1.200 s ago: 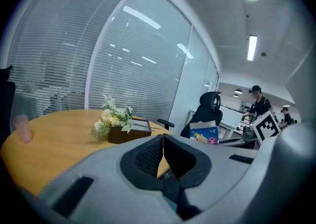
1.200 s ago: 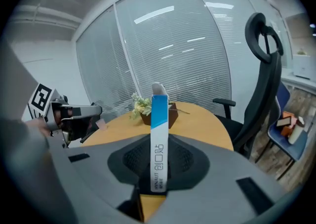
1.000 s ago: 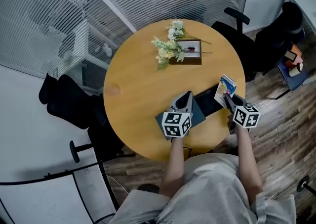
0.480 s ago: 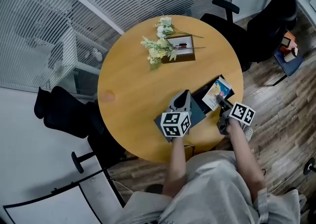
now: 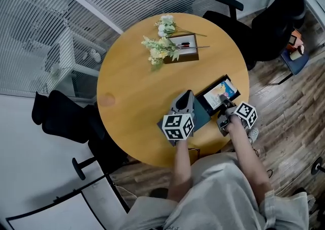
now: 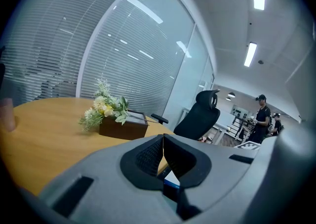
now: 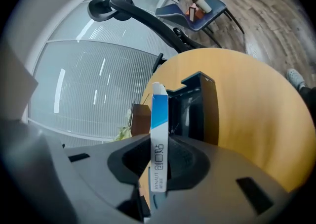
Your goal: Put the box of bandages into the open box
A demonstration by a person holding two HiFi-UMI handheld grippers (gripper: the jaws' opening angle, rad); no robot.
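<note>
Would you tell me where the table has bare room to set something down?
The widest bare patch is the table on its left half, from the flower arrangement down to the near edge. A narrower strip runs between the flowers and the open box. The near right is crowded: open box, box of bandages, left gripper and right gripper.

Support: round table [image 5: 132,87], light wood top.
Far side, right of centre: flower arrangement [image 5: 161,47], pale blooms and green sprigs, set at a low brown box [image 5: 187,54].
Near right edge: open box [image 5: 202,101], black, askew to the rim.
Left of it: flat dark lid [image 5: 201,116], adjoining.
Left side: faint darker patch [image 5: 105,99].
</note>
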